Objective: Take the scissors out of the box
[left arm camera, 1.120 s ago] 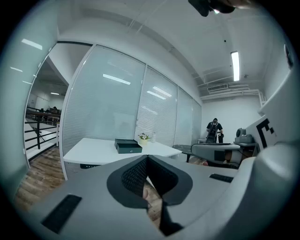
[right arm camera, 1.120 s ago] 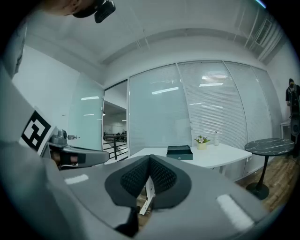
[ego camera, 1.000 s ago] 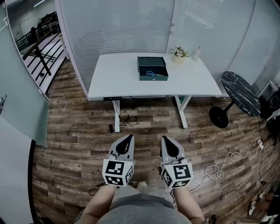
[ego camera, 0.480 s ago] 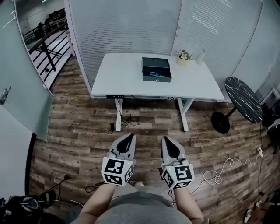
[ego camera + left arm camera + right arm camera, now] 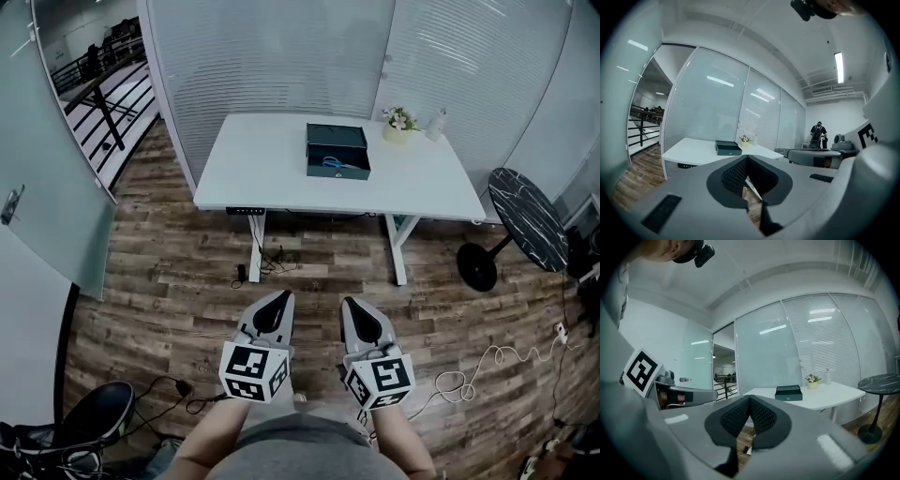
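- Right now your left claw (image 5: 275, 302) and right claw (image 5: 353, 309) are both closed and empty.
- Blue-handled metal scissors (image 5: 333, 162) lie in the open dark green box (image 5: 337, 134) on the white rectangular table (image 5: 262, 159), well ahead of both claws.
- Walk closer before opening either.

Open tabletop (image 5: 262, 159) surrounds the box (image 5: 338, 174); plant (image 5: 400, 120) and bottle (image 5: 436, 122) stand to its right.

Bright, even indoor light; ceiling strip lamp (image 5: 839, 68) glaring; gripper views fisheye-warped w/ dark corners; pics sharp.

Left tongs (image 5: 277, 296) and right tongs (image 5: 350, 304) are closed.
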`<state>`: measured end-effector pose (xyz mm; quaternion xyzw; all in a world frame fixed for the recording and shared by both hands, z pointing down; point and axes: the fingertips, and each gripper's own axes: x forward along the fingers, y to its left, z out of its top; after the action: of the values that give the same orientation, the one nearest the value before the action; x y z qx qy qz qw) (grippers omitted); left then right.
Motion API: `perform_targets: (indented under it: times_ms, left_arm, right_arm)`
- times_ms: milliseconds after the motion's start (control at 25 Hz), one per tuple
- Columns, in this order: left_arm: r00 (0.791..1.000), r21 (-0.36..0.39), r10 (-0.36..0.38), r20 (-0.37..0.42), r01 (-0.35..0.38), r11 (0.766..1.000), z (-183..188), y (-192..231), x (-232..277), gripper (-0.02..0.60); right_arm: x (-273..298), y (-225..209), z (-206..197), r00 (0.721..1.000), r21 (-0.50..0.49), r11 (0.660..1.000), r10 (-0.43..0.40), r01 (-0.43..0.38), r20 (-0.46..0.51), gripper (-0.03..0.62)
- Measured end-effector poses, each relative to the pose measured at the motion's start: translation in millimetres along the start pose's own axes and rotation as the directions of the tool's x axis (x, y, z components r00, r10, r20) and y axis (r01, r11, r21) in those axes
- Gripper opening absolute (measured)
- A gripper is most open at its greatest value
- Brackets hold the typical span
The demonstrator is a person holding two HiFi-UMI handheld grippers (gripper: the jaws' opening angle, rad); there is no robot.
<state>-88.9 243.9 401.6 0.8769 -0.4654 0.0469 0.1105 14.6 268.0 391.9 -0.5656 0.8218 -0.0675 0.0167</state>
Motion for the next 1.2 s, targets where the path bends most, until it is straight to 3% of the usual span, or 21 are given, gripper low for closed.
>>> perform_targets:
  times_ms: [360, 560, 1200]
  left_arm:
    - [1.000, -0.015, -0.016, -0.001, 0.016, 1.000, 5.2, 21.1, 57.3, 0.005]
    - [1.000, -0.026, -0.024, -0.002, 0.024, 0.999, 16.3, 43.8, 115.8, 0.005]
    - [1.000, -0.061, -0.009, 0.001, 0.009, 0.998, 69.1, 139.5, 300.2, 0.005]
  right_arm:
    - [49.9, -35.7, -6.2, 1.000, 0.007, 1.000, -0.026, 0.026, -0.009, 0.009]
    - [99.2, -79.7, -1.7, 0.998, 0.007, 0.998, -0.063, 0.063, -0.017, 0.009]
    - [284.0, -179.1, 46.1, 0.998, -0.050, 0.997, -0.059, 0.059, 0.007, 0.009]
